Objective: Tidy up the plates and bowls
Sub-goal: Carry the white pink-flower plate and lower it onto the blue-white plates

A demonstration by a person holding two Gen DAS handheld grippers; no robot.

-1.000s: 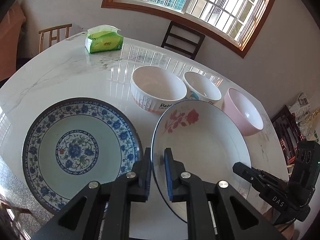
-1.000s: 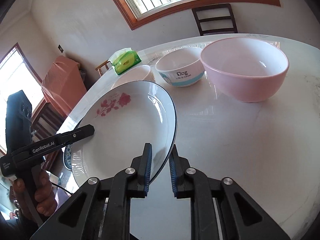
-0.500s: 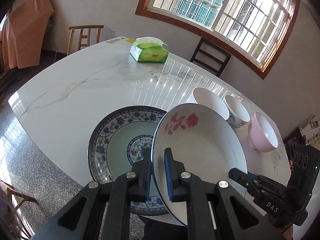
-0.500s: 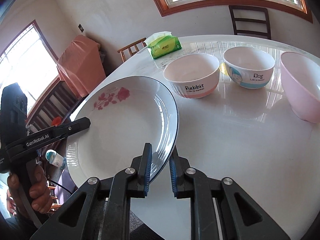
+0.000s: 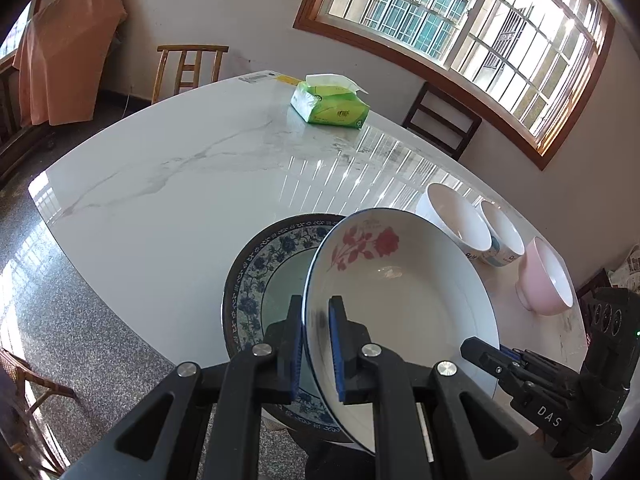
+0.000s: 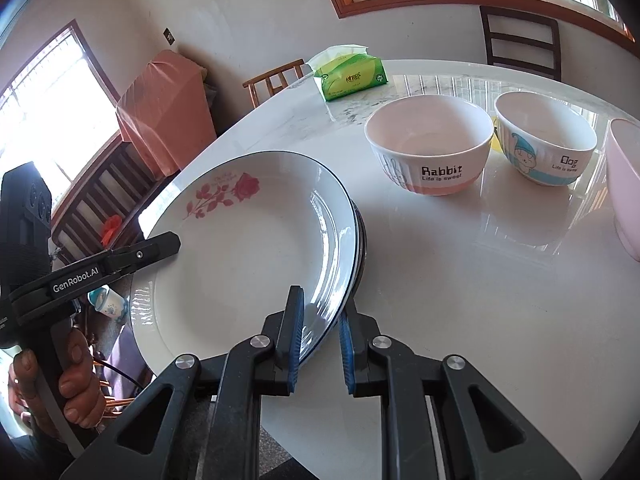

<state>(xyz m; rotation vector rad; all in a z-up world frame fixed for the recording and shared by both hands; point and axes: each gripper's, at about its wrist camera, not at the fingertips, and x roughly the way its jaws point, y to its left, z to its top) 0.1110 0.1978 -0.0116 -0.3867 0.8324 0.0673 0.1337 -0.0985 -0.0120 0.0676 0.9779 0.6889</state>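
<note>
While both grippers pinch opposite edges of the rose plate (image 5: pixel 400 292), it hangs tilted above the blue-patterned plate (image 5: pixel 256 280) at the near edge of the marble table (image 5: pixel 180 184). Look at the left gripper (image 5: pixel 316 344): jaws nearly closed, blue pads clamped on the left rim, one inside, one outside. Over on the other side, the right gripper (image 6: pixel 320 340) is squeezed just as narrow on the near-right rim of that same plate, and in the right wrist view the patterned plate's dark edge peeks out directly beneath it. So the stack is lined up but not seated, I'd say. To the far right stand three bowls in a row: the Rabbit bowl (image 6: pixel 430 148), the Dog bowl (image 6: pixel 546 136) and the pink bowl (image 5: pixel 546 276), all apart from the plates. A green tissue pack (image 5: pixel 330 106) sits at the far side. Now, this is glazed ceramic, so expect it stiff, fairly heavy, slick under rubber pads and quick to chip if it drops rim-first. The raised rim is the only sensible hold, with two grips opposite each other to stop it swinging. Lowering it level and gently onto the patterned plate looks like the call before either pair of pads lets go.
</note>
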